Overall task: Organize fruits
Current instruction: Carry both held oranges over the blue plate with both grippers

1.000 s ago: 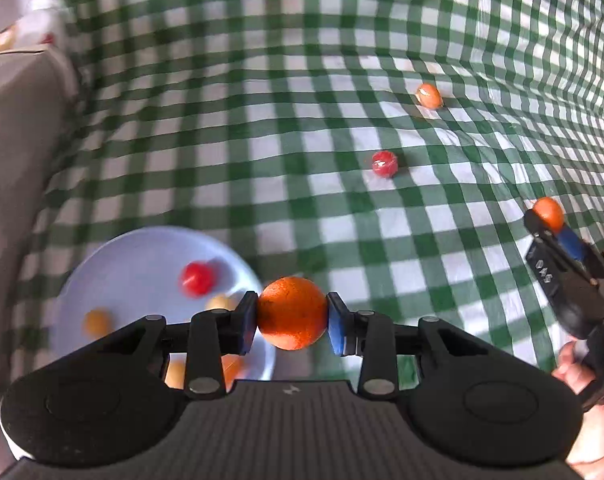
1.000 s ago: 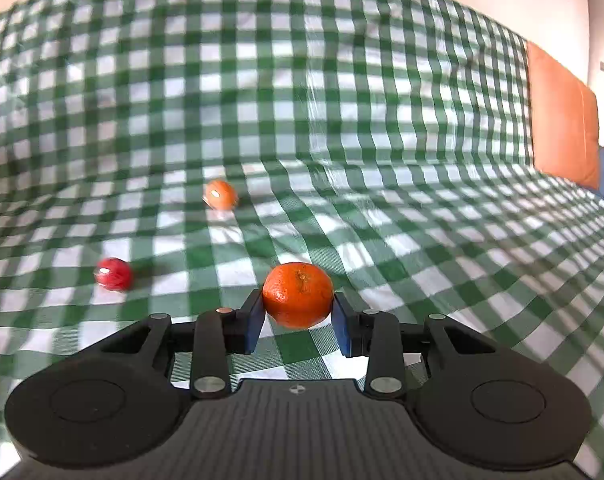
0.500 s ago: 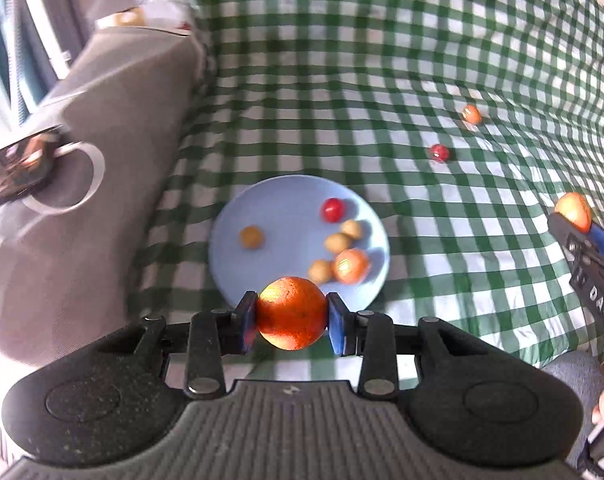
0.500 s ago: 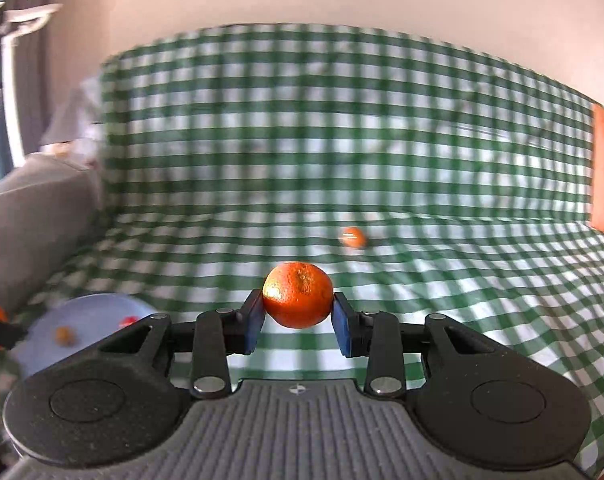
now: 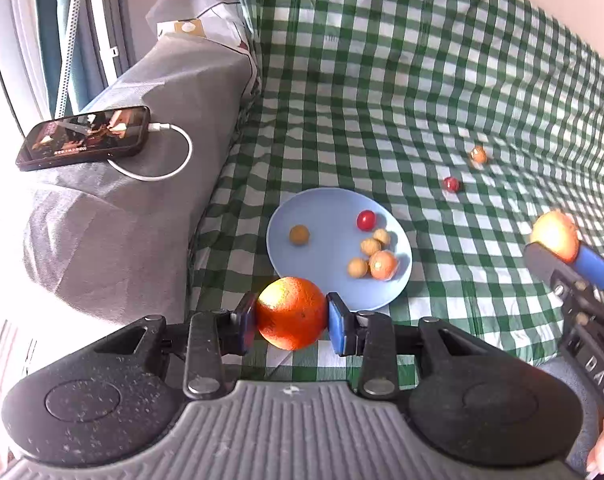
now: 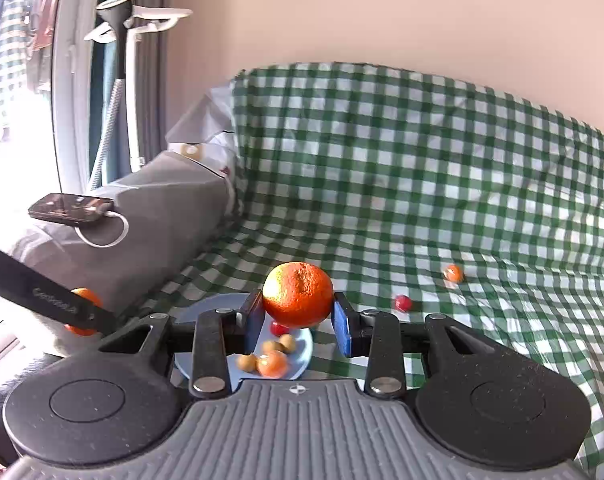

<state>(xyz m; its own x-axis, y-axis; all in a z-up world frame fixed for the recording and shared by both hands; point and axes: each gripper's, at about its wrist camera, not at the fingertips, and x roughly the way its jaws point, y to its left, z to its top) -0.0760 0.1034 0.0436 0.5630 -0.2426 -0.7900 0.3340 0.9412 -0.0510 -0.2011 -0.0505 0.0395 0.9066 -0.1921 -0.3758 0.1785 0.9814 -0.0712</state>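
Note:
My left gripper [image 5: 291, 322] is shut on an orange [image 5: 290, 312] and holds it above the near-left rim of the light blue plate [image 5: 318, 216]. The plate holds several small fruits, among them a red one [image 5: 366, 220] and a small orange one [image 5: 383, 265]. My right gripper [image 6: 297, 320] is shut on a mandarin [image 6: 297, 294], raised above the plate [image 6: 205, 308]; it also shows at the right edge of the left wrist view [image 5: 558, 248]. A red fruit [image 5: 450, 184] and a small orange fruit [image 5: 478, 155] lie on the green checked cloth [image 5: 422, 80] beyond the plate.
A grey sofa arm [image 5: 141, 184] stands left of the plate, with a phone [image 5: 83, 137] and white charging cable on it. The checked cloth rises up the sofa back. A window and a white stand [image 6: 133, 20] are at far left.
Both grippers have pulled back and risen with their fruit still held. The plate, sofa arm and phone have come into fuller view. The right gripper has turned left toward the plate.

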